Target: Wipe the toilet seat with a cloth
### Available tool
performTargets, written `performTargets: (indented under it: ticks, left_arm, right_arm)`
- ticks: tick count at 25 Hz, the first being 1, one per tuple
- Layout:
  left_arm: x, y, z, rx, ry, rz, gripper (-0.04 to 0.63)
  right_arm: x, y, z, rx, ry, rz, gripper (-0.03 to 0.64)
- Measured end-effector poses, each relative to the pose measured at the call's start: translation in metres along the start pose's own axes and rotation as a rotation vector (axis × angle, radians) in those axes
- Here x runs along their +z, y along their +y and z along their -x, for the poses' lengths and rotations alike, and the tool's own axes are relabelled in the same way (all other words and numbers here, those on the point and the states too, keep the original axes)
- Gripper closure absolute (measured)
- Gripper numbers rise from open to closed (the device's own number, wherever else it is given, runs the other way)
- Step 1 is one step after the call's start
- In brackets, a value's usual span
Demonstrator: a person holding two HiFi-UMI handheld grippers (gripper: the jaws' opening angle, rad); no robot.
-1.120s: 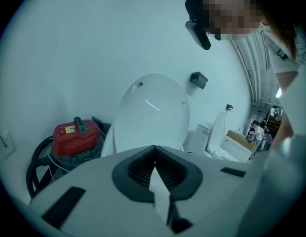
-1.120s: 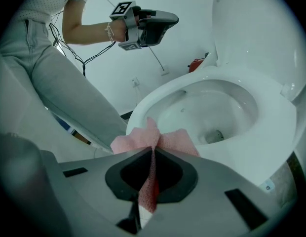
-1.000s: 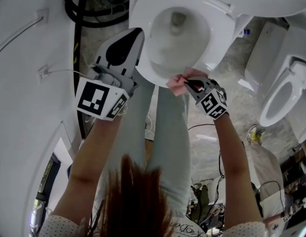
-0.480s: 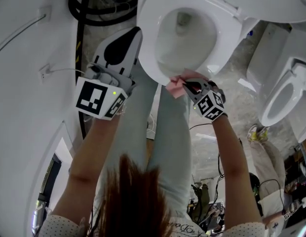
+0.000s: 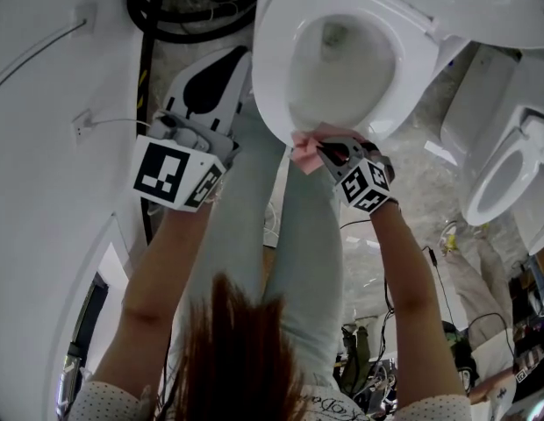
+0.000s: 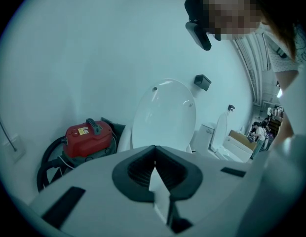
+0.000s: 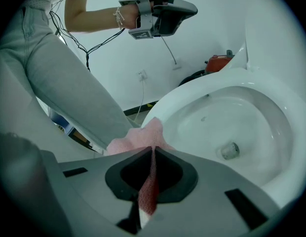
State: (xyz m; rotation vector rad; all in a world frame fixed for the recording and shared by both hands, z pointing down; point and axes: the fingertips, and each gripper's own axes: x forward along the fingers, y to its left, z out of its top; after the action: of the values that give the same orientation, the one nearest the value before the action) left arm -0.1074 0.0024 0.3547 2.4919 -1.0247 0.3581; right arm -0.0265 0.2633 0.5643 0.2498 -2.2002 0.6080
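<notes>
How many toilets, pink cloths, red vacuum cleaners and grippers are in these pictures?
Toilets: 2, near toilet and side toilet
Pink cloth: 1
Red vacuum cleaner: 1
Hand-held grippers: 2, left hand-held gripper and right hand-held gripper
Total: 6

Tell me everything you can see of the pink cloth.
The pink cloth is small, soft and fuzzy-looking, bunched into crumpled folds. The right tongs are shut on it, with a thin strip running back between them. Its free end bulges out ahead of the tongs and lies against the near front edge of the white toilet rim.
</notes>
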Motion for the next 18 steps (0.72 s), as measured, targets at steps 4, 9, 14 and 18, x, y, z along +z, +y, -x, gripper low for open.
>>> performTargets:
  ticks: [4, 9, 14, 18]
  left_arm:
    - [-0.002, 0.007, 0.005, 0.007, 0.002, 0.005, 0.597]
    - [-0.002, 0.013, 0.010, 0.016, -0.002, 0.010, 0.597]
    - [-0.002, 0.020, 0.013, 0.028, -0.008, 0.019, 0.597]
    - [-0.002, 0.025, 0.017, 0.034, -0.014, 0.025, 0.597]
  right_arm:
    - [0.011, 0.008, -0.010, 0.012, -0.011, 0.011, 0.594]
    - [0.023, 0.016, -0.021, 0.039, -0.008, 0.019, 0.594]
    - [0.039, 0.022, -0.035, 0.052, -0.009, 0.022, 0.595]
    - [0.045, 0.021, -0.038, 0.043, -0.021, 0.006, 0.595]
